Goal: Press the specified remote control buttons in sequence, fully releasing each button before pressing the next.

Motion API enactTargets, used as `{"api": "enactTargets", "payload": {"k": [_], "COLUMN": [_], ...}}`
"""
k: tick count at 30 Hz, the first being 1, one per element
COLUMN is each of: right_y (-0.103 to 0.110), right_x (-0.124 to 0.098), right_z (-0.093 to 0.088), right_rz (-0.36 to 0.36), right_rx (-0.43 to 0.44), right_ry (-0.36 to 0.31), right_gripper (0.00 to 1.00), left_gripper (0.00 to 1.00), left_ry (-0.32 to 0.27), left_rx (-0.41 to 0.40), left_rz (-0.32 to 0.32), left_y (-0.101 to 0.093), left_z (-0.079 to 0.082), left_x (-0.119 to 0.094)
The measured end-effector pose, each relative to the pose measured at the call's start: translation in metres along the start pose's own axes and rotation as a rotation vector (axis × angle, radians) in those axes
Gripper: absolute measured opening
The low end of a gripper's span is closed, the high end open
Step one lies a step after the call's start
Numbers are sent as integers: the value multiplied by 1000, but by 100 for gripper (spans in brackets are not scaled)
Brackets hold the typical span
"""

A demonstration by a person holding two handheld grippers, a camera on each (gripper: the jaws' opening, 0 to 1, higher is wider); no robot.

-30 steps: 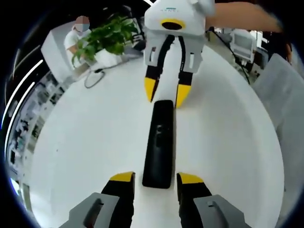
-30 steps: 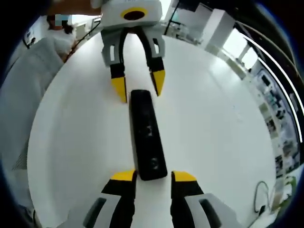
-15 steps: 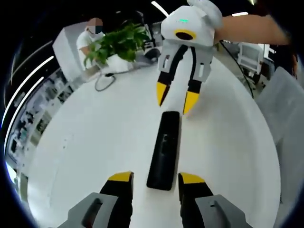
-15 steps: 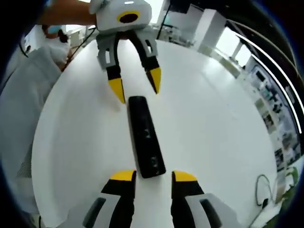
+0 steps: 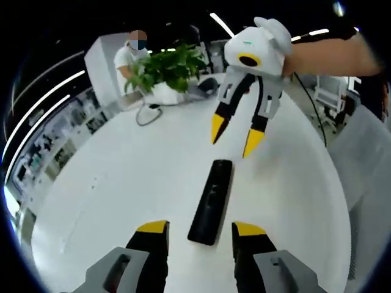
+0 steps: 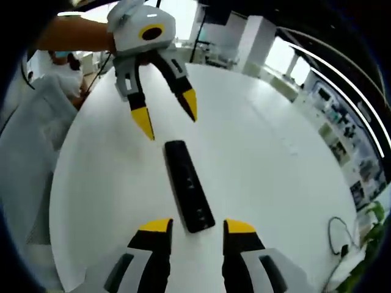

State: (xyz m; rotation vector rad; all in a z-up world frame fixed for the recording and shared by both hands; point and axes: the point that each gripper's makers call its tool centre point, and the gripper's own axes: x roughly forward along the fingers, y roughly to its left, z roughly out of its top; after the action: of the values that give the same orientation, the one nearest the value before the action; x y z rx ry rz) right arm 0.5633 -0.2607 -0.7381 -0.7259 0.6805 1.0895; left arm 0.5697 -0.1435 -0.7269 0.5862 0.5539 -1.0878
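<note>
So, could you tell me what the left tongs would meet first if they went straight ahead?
Probably the remote, lying on the table just beyond the open left tongs, though depth is unclear.

Left gripper (image 5: 198, 229): jaws spread apart, nothing between them, yellow tips at the bottom of the left gripper view. Right gripper (image 6: 194, 227): jaws likewise parted, nothing held. The two face each other, each seen tilted down in the other's view, raised off the worktop. A bare forearm (image 5: 327, 56) runs behind the right gripper.
</note>
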Motion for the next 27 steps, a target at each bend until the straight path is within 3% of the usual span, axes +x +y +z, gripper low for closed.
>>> {"api": "enactTargets", "payload": {"k": [3,15,27], "right_y": [1,15,36], "right_x": [-4,-14,-24], "right_z": [3,6,16], "right_rz": [-13,-48,-78], "right_rx": [26,98,168], "right_ry": [-27,-85,-154], "right_gripper": [30,34,36], "left_gripper": [42,47,52], "left_ry": [-32,-66,-141], "left_rx": [-29,-78,-164], "left_rz": [15,44,50], "left_y": [-2,-11,-32], "left_z": [3,-2,1], "left_x": [-7,-25,-34]}}
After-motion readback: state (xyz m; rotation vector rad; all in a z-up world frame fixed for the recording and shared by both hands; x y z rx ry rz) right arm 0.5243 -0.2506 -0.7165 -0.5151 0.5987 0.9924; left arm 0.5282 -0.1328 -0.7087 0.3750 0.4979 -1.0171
